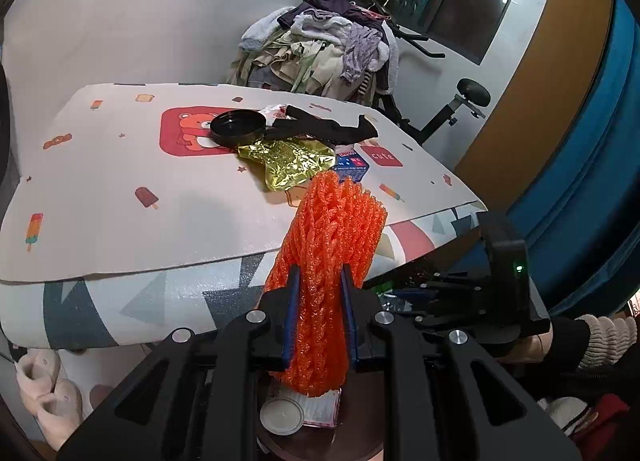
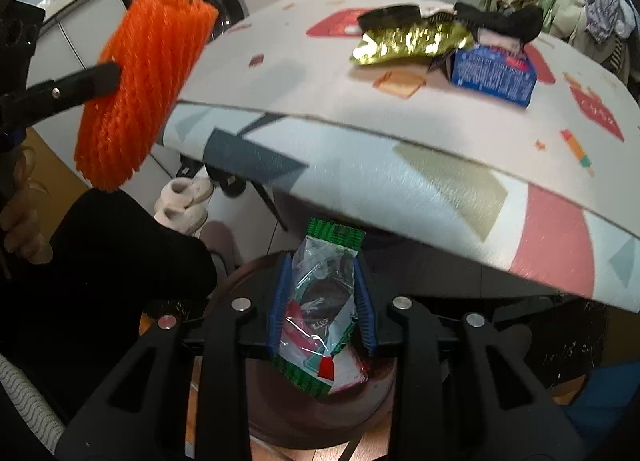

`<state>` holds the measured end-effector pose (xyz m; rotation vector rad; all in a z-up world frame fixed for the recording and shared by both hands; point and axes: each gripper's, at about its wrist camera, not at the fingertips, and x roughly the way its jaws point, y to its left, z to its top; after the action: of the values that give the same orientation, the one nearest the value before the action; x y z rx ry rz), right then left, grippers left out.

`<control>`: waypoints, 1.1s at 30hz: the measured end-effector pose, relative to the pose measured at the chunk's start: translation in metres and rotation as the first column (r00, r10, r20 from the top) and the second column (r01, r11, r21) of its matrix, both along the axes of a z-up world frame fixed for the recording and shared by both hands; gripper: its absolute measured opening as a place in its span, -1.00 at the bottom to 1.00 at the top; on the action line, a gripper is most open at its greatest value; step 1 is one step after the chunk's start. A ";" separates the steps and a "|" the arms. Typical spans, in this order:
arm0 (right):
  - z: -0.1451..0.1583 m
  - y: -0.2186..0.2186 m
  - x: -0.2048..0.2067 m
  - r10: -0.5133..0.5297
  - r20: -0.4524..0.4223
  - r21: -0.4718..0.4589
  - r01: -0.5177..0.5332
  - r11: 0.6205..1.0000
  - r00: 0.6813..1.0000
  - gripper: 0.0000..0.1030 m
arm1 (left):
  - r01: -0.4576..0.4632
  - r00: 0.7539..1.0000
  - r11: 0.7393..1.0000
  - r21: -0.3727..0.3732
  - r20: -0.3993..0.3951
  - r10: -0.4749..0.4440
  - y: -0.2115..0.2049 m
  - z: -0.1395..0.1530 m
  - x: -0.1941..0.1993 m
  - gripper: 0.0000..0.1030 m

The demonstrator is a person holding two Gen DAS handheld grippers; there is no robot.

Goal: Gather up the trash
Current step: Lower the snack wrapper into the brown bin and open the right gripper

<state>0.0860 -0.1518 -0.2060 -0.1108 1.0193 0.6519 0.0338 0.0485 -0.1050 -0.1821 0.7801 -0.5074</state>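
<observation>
Orange foam net (image 1: 328, 261), gold foil wrapper (image 1: 288, 163), blue carton (image 2: 494, 73) (white print), green-edged clear packet (image 2: 320, 301).

Home room, clothes pile (image 1: 320, 49), exercise bike (image 1: 452, 109), slippers (image 1: 48, 401), washing machine (image 2: 216, 1)

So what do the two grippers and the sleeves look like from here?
Both grippers, left and right, are matte black linkage frames with silver pivot pins and blue ribbed pads. A green light glows on the right unit. The right hand wears a black sleeve over a cream knit cuff.
</observation>
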 end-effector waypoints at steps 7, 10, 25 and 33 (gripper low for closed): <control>-0.012 0.001 0.002 0.008 -0.063 -0.022 -0.009 1.000 0.998 -0.10 | 0.019 1.000 1.000 0.003 0.001 -0.019 -0.006 -0.003 0.000 -0.63; -0.012 0.000 0.002 -0.001 -0.060 -0.021 0.000 1.000 0.998 0.31 | 0.033 0.999 0.999 0.009 0.005 -0.033 -0.008 -0.004 -0.001 -0.63; 0.042 -0.057 -0.001 -0.159 0.284 0.086 0.140 0.986 0.946 0.88 | 0.115 0.993 0.991 0.064 0.003 -0.116 -0.030 -0.038 -0.002 -0.62; 0.026 -0.050 0.001 -0.179 0.275 0.055 0.170 0.984 0.945 0.88 | 0.150 0.988 0.985 0.085 -0.043 -0.147 -0.042 -0.067 -0.001 -0.62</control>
<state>0.0868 -0.2019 -0.1799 -0.0813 0.7367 0.4737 0.0327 0.0069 -0.1720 -0.0515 0.8542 -0.6109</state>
